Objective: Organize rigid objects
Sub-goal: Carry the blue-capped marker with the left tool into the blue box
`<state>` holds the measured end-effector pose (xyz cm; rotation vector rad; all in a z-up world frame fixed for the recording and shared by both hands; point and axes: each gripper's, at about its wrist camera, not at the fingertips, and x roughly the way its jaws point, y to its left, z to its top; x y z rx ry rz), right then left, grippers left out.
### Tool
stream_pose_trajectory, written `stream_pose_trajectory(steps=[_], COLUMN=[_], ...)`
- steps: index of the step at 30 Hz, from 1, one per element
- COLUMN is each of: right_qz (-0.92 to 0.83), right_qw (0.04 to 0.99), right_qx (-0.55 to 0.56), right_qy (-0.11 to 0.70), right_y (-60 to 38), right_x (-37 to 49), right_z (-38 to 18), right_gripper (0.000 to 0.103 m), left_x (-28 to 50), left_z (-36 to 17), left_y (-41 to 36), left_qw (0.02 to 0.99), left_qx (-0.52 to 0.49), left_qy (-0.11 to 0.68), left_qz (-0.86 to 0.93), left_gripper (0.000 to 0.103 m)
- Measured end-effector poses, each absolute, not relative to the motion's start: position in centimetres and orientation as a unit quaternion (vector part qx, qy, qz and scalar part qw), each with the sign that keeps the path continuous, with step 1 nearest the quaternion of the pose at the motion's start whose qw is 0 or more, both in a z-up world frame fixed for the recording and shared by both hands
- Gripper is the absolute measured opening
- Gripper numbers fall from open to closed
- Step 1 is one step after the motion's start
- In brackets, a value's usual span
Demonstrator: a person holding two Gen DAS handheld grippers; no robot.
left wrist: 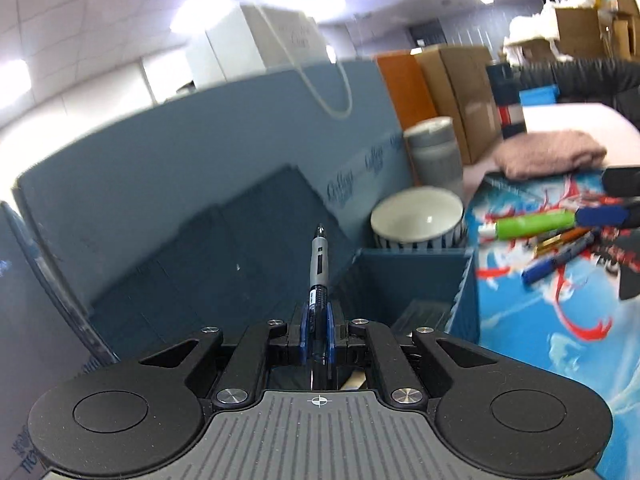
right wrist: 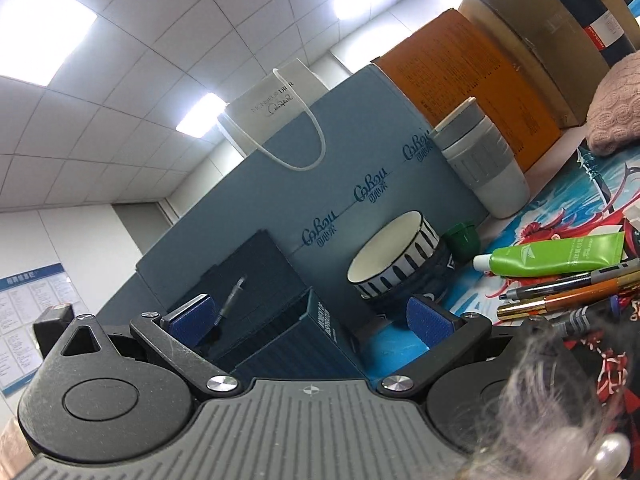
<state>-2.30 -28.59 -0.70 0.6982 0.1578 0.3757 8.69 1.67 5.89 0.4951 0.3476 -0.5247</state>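
Note:
My left gripper (left wrist: 317, 330) is shut on a grey and black pen (left wrist: 319, 264), held pointing forward over the open dark blue box (left wrist: 416, 276). The same pen (right wrist: 231, 300) shows small in the right wrist view, above that box (right wrist: 288, 320). My right gripper (right wrist: 312, 320) is open and empty, its blue pads on either side of the box's near corner. A green tube (right wrist: 556, 257) and several pens (right wrist: 568, 292) lie on the printed mat at the right; they also show in the left wrist view (left wrist: 560, 240).
A striped bowl (right wrist: 394, 258) stands behind the box, with a grey cup (right wrist: 480, 164) and a small green cap (right wrist: 462, 240) nearby. A tall blue carton wall (right wrist: 360, 184), an orange box (right wrist: 472, 76) and a pink cloth (left wrist: 548, 154) line the back.

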Motion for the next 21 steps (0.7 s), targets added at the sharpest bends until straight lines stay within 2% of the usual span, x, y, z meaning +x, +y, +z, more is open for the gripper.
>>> stream_pose_trajectory(steps=[3,9,21], right_qz=[0.180,0.174,0.174], right_qw=[0.919,0.915,0.907], right_qx=[0.342,0.354,0.370], right_qy=[0.077,0.081,0.098], right_y=[-28.7,-29.2,-29.6], right_x=[-2.3,-2.2,-2.0], right_z=[-0.8,-1.1,-1.5], right_gripper=[0.103,0.103,0.103], left_x=[9.5,10.2,11.9], left_z=[5.4,3.5,2.7], left_y=[2.4,2.5,4.9], left_qw=[0.925,0.910,0.916], left_qx=[0.218,0.241,0.151], left_qy=[0.181,0.214,0.269], left_qz=[-0.254,-0.259,-0.256], left_gripper=[0.008,0.008,0.010])
